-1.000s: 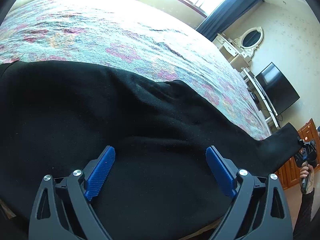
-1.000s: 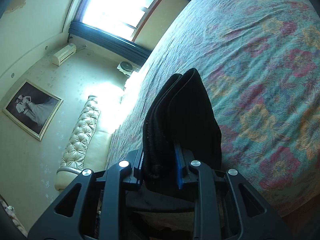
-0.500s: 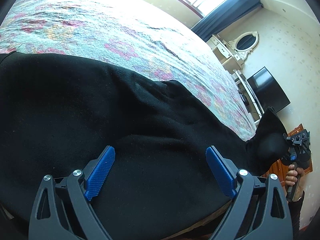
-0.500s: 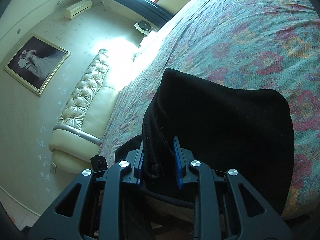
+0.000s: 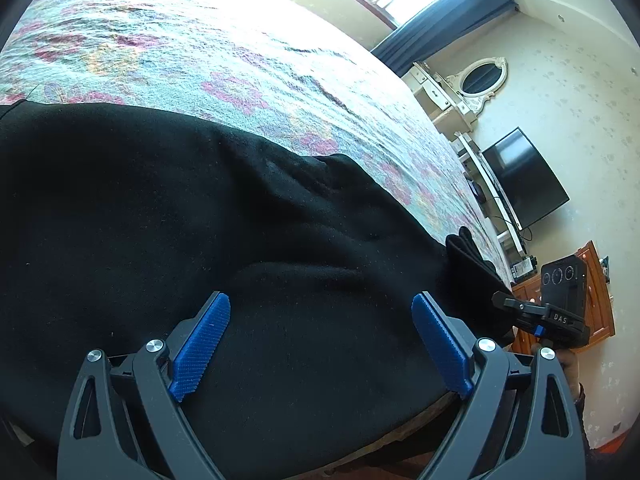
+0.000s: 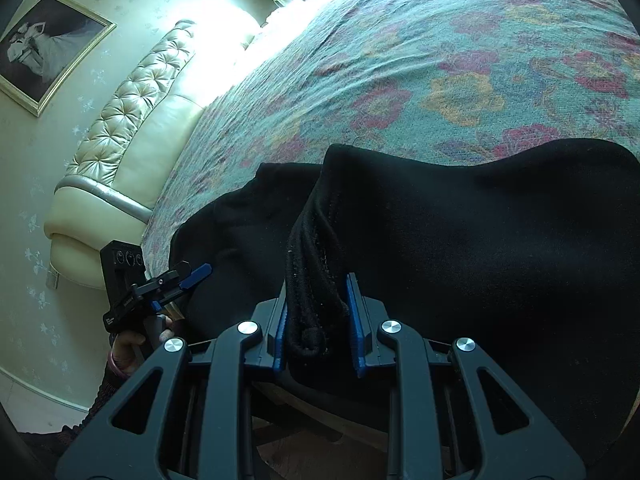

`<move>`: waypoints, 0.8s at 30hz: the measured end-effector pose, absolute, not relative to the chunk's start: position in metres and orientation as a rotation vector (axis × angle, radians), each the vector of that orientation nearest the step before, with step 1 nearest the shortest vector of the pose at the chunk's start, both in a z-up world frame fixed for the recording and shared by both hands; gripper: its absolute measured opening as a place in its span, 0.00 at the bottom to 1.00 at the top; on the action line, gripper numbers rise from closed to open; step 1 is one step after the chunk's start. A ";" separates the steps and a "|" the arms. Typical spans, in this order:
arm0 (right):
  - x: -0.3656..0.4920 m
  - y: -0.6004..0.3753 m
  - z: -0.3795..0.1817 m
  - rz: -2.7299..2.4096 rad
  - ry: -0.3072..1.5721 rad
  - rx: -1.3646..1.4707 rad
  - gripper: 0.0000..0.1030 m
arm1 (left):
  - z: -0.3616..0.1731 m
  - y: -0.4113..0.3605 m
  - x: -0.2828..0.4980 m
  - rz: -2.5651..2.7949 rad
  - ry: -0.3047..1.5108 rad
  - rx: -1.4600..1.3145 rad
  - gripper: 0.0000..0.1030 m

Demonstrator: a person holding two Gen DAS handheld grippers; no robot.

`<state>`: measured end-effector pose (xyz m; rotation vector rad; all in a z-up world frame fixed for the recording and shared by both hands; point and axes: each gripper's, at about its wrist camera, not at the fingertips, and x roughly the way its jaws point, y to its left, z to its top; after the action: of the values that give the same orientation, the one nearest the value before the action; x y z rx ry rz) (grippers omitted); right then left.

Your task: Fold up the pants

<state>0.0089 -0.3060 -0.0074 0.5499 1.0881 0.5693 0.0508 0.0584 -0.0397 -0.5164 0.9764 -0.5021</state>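
Note:
Black pants (image 5: 200,232) lie spread on the bed near its front edge. My left gripper (image 5: 320,340) is open and hovers over the cloth, holding nothing. My right gripper (image 6: 316,320) is shut on the bunched leg ends of the pants (image 6: 480,248) and carries them over the lower part of the garment. In the left wrist view the right gripper (image 5: 520,312) shows at the right with the held cloth (image 5: 468,256) raised. In the right wrist view the left gripper (image 6: 180,280) shows at the left, open.
The bed has a floral bedspread (image 5: 240,64) (image 6: 440,60). A padded headboard (image 6: 132,120) is at the left. A dresser with an oval mirror (image 5: 480,76), a television (image 5: 520,176) and a wooden cabinet (image 5: 600,300) stand beyond the bed's foot.
My right gripper has carried the leg ends of the pants toward my left gripper, folding the legs over. My left gripper has stayed open over the cloth.

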 end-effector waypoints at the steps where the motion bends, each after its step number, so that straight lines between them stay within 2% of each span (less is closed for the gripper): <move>1: 0.009 -0.301 -0.010 0.569 1.094 0.537 0.23 | -0.039 0.058 0.051 -0.503 0.975 -0.516 0.88; 15: -0.001 -0.259 -0.022 0.528 1.124 0.308 0.24 | -0.038 0.054 0.051 -0.507 0.965 -0.501 0.88; 24: -0.006 -0.237 -0.023 0.561 1.130 0.264 0.41 | -0.037 0.055 0.052 -0.520 0.967 -0.516 0.88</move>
<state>-0.0057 -0.2369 -0.0228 0.2644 1.1305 0.5605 0.0524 0.0553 -0.0370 -0.5157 0.9671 -0.5201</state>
